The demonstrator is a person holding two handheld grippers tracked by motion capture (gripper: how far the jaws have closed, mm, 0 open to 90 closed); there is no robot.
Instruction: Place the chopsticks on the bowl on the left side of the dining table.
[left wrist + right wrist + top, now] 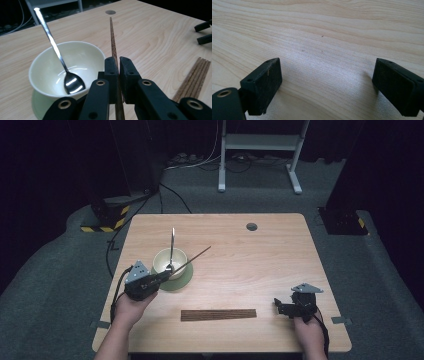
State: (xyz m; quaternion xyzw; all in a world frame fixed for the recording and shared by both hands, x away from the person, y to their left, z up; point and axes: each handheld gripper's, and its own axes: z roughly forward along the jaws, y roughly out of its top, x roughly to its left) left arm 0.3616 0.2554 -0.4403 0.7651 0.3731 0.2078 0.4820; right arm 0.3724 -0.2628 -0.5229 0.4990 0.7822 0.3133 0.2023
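A pale wooden counter (pixel 260 265) sits in a dark room. The left gripper (pixel 117 75) pinches one chopstick (pixel 113 40), centre frame beside the bowl (pixel 47 62) and spoon (pixel 53 46). It looks light, stiff and slippery, best gripped mid-length. The right gripper (pixel 327 85) is spread over bare wood.

Light wooden table (pixel 280 250) with round grommet hole (pixel 251 226); grey carpet floor (pixel 60 265); white metal stand (pixel 260 142) behind; floor cables (pixel 200 162); yellow-black hazard-striped bases (pixel 105 217); dark surrounding walls.

Spoon (pixel 171 251) in bowl (pixel 162 259), left of chopsticks (pixel 218 314).
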